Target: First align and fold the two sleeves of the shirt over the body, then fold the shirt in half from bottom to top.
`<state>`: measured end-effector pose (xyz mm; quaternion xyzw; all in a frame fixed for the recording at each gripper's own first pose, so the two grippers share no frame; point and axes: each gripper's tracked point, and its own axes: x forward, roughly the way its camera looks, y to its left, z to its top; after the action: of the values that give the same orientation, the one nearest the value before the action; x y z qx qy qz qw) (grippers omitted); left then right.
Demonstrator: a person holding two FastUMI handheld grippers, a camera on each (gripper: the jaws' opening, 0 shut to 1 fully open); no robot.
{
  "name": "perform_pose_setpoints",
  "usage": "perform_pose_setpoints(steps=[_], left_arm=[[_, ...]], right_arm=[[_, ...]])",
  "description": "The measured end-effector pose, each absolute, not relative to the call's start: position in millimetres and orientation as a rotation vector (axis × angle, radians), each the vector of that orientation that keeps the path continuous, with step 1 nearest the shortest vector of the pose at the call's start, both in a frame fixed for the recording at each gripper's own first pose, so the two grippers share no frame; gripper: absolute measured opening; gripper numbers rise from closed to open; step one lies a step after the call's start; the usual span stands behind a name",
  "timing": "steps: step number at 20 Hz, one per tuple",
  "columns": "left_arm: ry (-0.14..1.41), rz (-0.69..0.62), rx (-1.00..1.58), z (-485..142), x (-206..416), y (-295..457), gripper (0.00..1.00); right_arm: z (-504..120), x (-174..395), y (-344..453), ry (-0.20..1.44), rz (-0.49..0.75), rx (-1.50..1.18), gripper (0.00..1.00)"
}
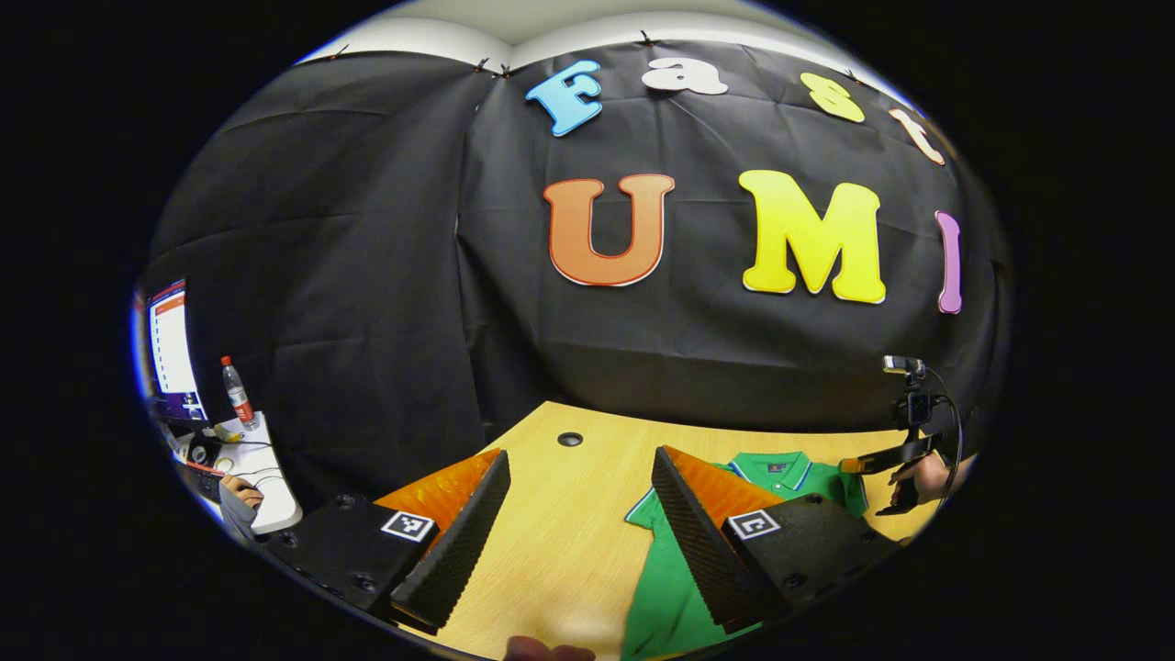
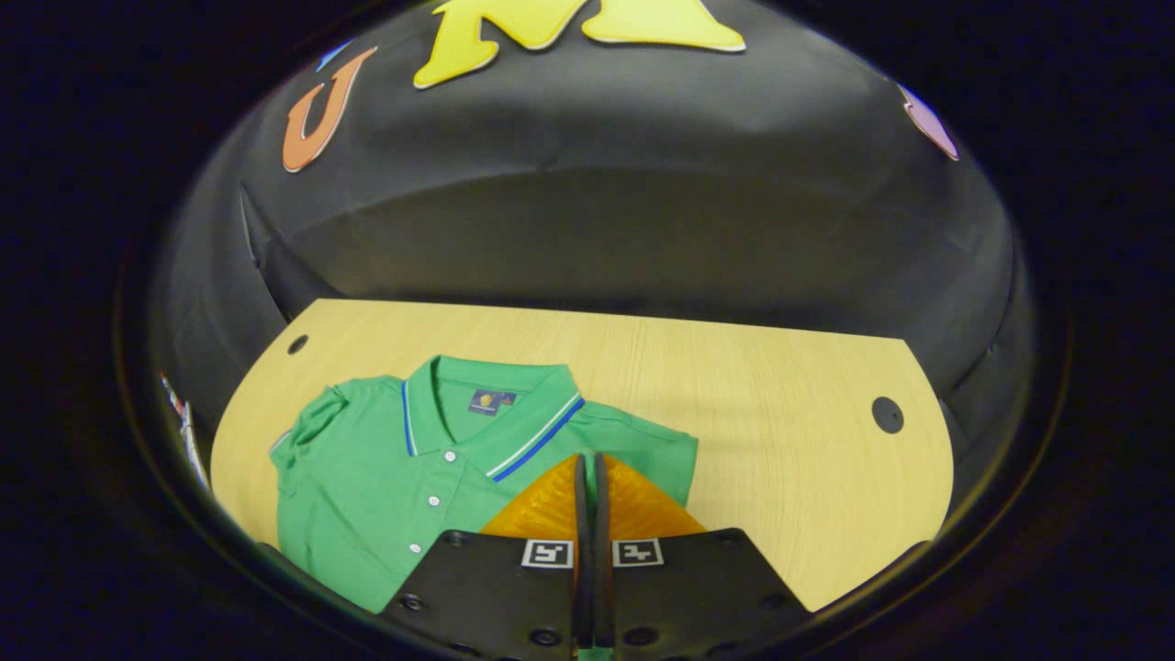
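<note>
Here the left gripper [image 1: 574,523] hovered above the desk [image 1: 569,514], fingers [image 1: 459,551] spread wide apart with bare wood between them. The green polo shirt [image 1: 670,588] lay flat beside and under its right-hand finger, collar [image 1: 776,468] toward the booth wall. Beyond that finger, the right gripper [image 1: 895,459] showed in a hand [image 1: 932,477] at the desk's far edge. In the right gripper view, the right gripper [image 2: 588,477] had its fingers [image 2: 542,514] together, nearly touching; whether cloth sat between them could not be told. The shirt [image 2: 386,487] lay ahead and left of them, collar [image 2: 491,413] up.
</note>
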<state>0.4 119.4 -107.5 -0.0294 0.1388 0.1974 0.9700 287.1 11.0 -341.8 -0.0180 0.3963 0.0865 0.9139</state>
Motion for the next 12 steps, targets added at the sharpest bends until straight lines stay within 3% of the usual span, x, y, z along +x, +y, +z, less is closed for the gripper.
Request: perform_pose_setpoints(steps=[1, 4, 7, 9, 10, 12], left_arm=[[0.283, 0.405, -0.061, -110, -1, 122, 1.00], [0.293, 0.417, -0.069, -111, -10, 130, 1.00], [0.301, 0.416, -0.077, -114, -7, 129, 0.99], [0.304, 0.406, -0.077, -114, -5, 127, 1.00], [0.304, 0.398, -0.077, -114, -5, 124, 1.00], [0.300, 0.378, -0.071, -112, -1, 121, 1.00]], right_arm=[[-345, 287, 13, 0.819, 0.176, -0.044, 0.05], [-352, 287, 16, 0.836, 0.183, -0.057, 0.00], [-350, 282, 23, 0.843, 0.209, -0.029, 0.10], [-343, 281, 26, 0.834, 0.222, 0.004, 0.08], [-339, 281, 27, 0.828, 0.228, 0.014, 0.18], [-331, 281, 22, 0.815, 0.219, 0.022, 0.27]])
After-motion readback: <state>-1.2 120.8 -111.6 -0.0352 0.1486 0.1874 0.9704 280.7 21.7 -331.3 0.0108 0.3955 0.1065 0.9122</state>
